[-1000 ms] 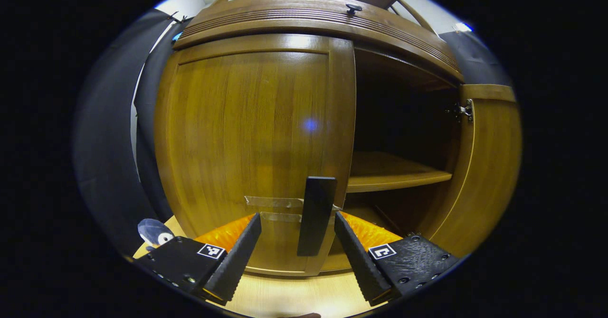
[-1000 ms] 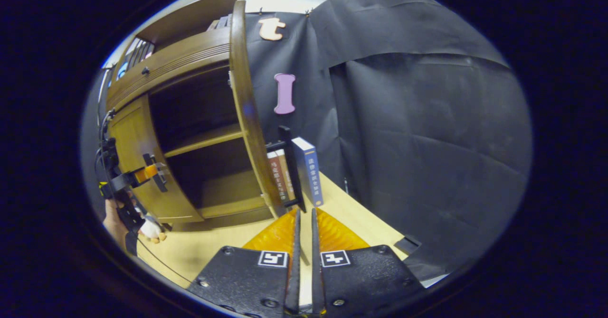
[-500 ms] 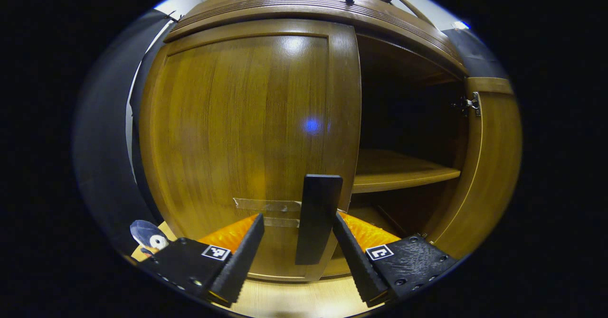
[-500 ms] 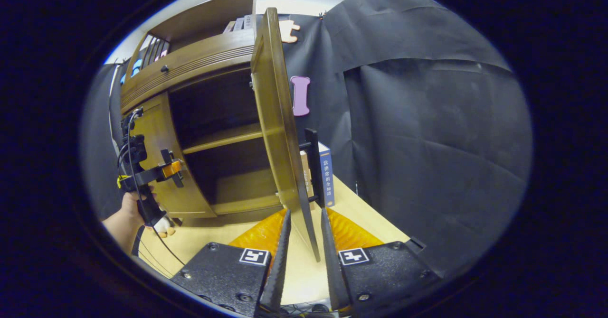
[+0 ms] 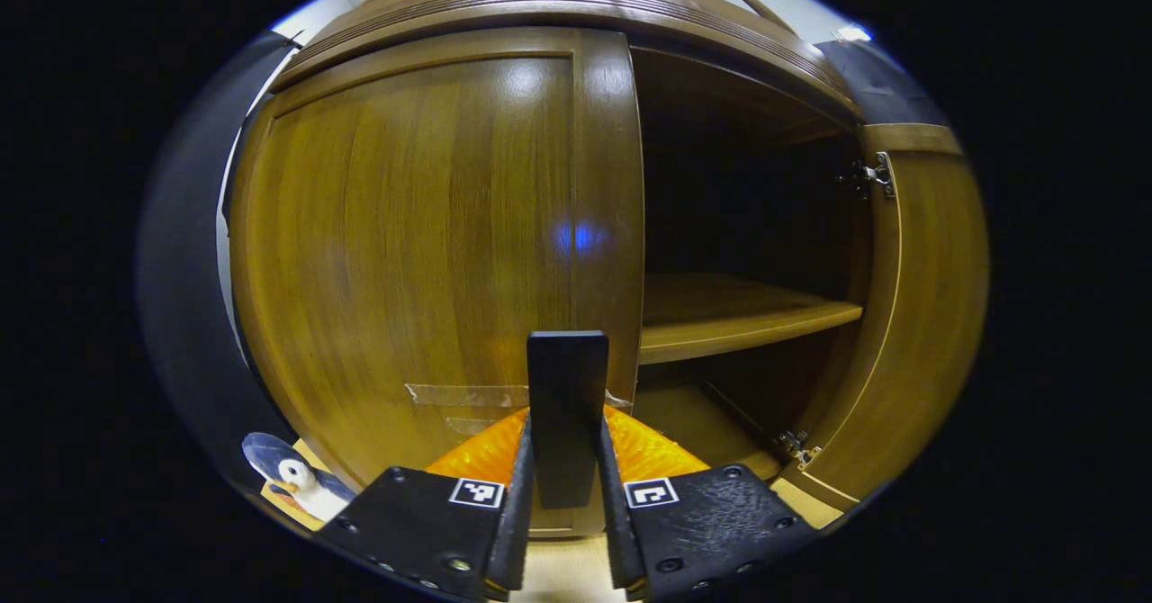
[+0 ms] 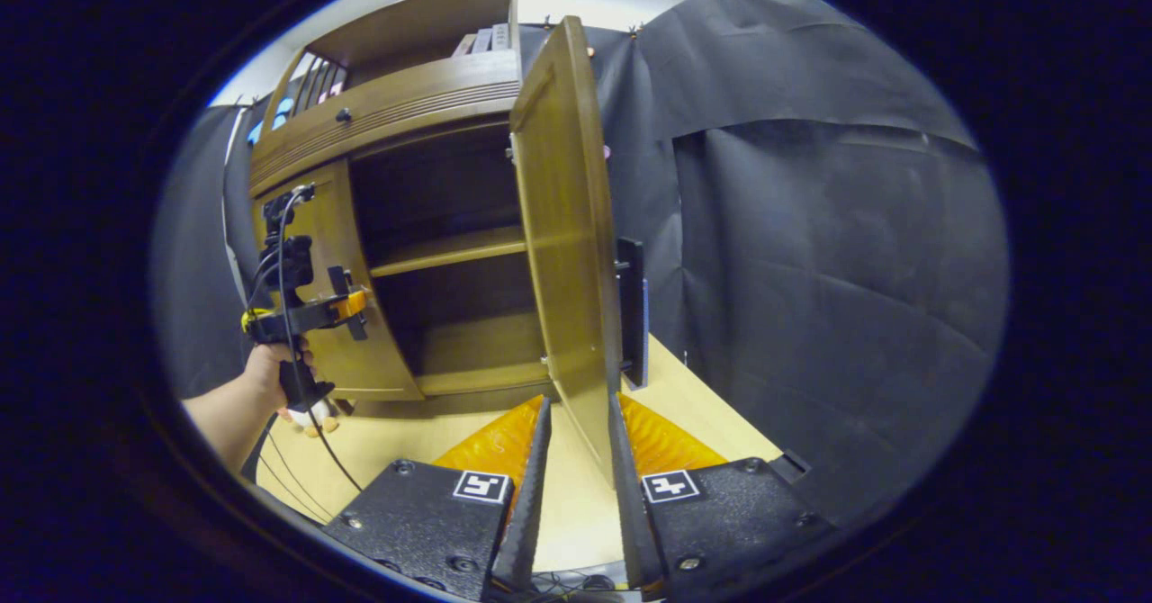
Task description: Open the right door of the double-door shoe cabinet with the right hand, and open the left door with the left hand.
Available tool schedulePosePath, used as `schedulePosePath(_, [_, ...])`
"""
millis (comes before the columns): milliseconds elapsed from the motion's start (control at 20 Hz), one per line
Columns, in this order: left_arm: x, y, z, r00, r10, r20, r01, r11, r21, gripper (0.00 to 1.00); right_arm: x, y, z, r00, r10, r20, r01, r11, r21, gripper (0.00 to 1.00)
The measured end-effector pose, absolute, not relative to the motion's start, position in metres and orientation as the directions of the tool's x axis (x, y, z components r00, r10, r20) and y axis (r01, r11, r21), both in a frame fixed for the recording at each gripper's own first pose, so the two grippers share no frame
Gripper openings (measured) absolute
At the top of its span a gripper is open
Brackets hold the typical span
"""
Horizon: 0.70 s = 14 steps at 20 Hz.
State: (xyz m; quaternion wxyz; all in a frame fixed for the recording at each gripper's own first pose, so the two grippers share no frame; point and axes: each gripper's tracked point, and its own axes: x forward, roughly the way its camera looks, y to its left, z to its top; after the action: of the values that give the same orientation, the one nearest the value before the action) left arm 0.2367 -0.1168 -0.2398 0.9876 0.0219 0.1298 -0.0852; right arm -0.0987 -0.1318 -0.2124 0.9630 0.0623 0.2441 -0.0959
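Closest in the left gripper view, the left gripper (image 5: 564, 495) has its two fingers pressed in on either side of the dark upright handle (image 5: 566, 414) of the left door (image 5: 432, 234), so it is clamped on that handle. The left door itself lies flat against the shoe cabinet (image 5: 576, 9), closed or very nearly so, with a strip of clear tape (image 5: 463, 395) across its lower part beside the handle. Low at the left, a small toy penguin (image 5: 292, 479) sits on the pale wooden table (image 5: 567, 571).

In the right gripper view, the right gripper (image 6: 571, 486) stands with its fingers a little apart on either side of the bottom edge of the right door (image 6: 567, 252); the door's thin edge sits in the gap, and I cannot tell whether the fingers touch it. This door is swung wide open, edge-on to the camera, with its dark handle (image 6: 633, 310) on the far face.

Behind it the cabinet's inside is open to view, dark, with one shelf (image 6: 450, 250) across the middle. Farther off, a person's hand (image 6: 286, 376) holds the left gripper (image 6: 346, 290) against the left door (image 6: 346, 315). A small knob (image 6: 342, 115) sits on the band above the doors.
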Motion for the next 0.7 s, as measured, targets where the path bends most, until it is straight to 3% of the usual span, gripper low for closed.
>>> schedulePosePath(100, [0.234, -0.116, -0.238, 0.948, -0.168, -0.269, 0.179, 0.984, 0.016, 0.39, -0.097, -0.122, -0.217, 0.862, -0.142, -0.487, 0.198, 0.978, 0.065, 0.42])
schedulePosePath(150, [0.234, -0.114, -0.24, 0.946, -0.166, -0.278, 0.177, 0.984, 0.015, 0.3, -0.097, -0.117, -0.218, 0.863, -0.132, -0.487, 0.186, 0.981, 0.063, 0.41])
schedulePosePath(250, [0.233, -0.114, -0.241, 0.943, -0.172, -0.285, 0.181, 0.983, 0.003, 0.34, -0.093, -0.108, -0.22, 0.866, -0.119, -0.485, 0.168, 0.984, 0.058, 0.41])
schedulePosePath(300, [0.231, -0.114, -0.24, 0.942, -0.175, -0.286, 0.182, 0.983, -0.001, 0.25, -0.091, -0.104, -0.22, 0.868, -0.112, -0.484, 0.159, 0.986, 0.057, 0.41])
schedulePosePath(350, [0.23, -0.114, -0.24, 0.941, -0.178, -0.288, 0.184, 0.983, -0.004, 0.34, -0.089, -0.103, -0.221, 0.869, -0.105, -0.483, 0.151, 0.987, 0.057, 0.41])
schedulePosePath(400, [0.226, -0.114, -0.239, 0.94, -0.178, -0.292, 0.186, 0.983, -0.002, 0.25, -0.085, -0.099, -0.222, 0.87, -0.091, -0.485, 0.138, 0.989, 0.061, 0.41])
schedulePosePath(650, [0.196, -0.106, -0.237, 0.938, -0.183, -0.293, 0.194, 0.981, 0.008, 0.25, -0.061, -0.067, -0.223, 0.876, -0.009, -0.483, 0.044, 0.997, 0.06, 0.41])
schedulePosePath(700, [0.189, -0.103, -0.236, 0.938, -0.182, -0.295, 0.192, 0.981, 0.004, 0.34, -0.058, -0.062, -0.223, 0.878, 0.007, -0.478, 0.023, 0.998, 0.057, 0.41])
